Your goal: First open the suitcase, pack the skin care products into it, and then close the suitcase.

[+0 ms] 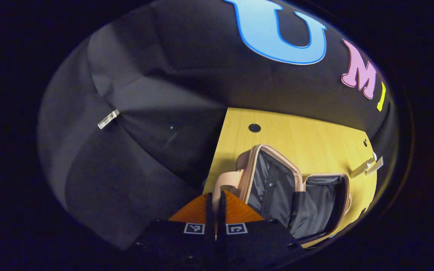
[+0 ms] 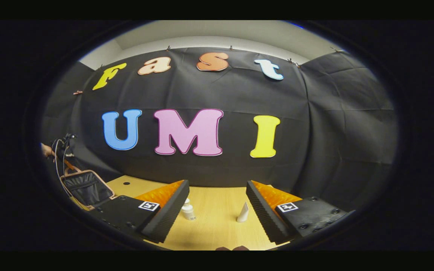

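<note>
Two skin care items, a small bottle (image 2: pixel 188 210) and a tube (image 2: pixel 243 213), stand on the table (image 2: pixel 213 226) between my right gripper (image 2: pixel 217 210) fingers, spread wide and level. Beside the open suitcase (image 1: pixel 296 192), my left gripper (image 1: pixel 216 210) is pinched together, empty.

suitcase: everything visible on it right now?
The suitcase is small, with a pinkish-beige shell that looks hard and a matching handle on one side. It lies open on the yellow wooden table, both halves showing dark fabric lining with what looks like a zipped pocket. No products can be seen inside. The left gripper, fingers together, sits right by the handle; contact can't be confirmed. In the right gripper view the suitcase appears far left.
</note>
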